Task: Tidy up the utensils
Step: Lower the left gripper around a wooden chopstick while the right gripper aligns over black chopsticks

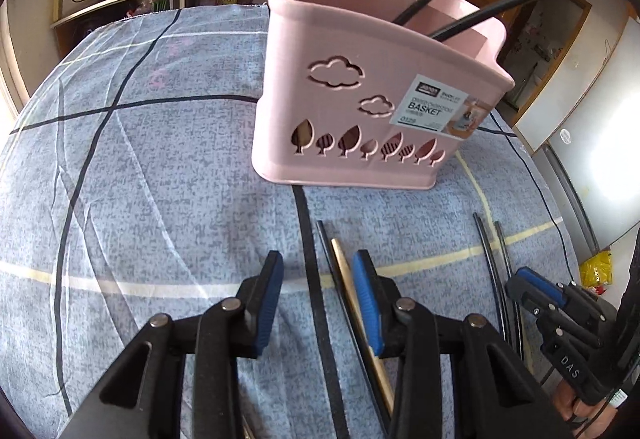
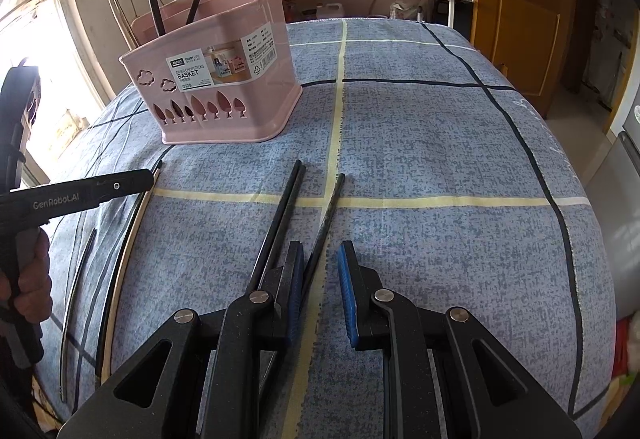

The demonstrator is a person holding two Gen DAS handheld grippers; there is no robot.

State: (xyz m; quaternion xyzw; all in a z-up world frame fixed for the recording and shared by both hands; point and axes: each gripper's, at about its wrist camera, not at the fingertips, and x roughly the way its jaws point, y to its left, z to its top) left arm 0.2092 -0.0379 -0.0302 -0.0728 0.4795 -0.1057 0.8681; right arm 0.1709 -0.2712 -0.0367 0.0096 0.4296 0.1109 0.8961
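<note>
Left gripper (image 1: 318,273) jaws apart over wooden chopstick (image 1: 349,283); right gripper (image 2: 320,259) jaws apart around black chopstick (image 2: 326,211); pink chopstick basket (image 1: 360,111) behind on counter (image 1: 160,159).

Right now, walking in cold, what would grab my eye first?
Probably the pink basket standing on the blue checked tablecloth, with chopsticks already poking out of it. Next, the loose black chopsticks lying in front of it, with the right gripper poised over them.
</note>
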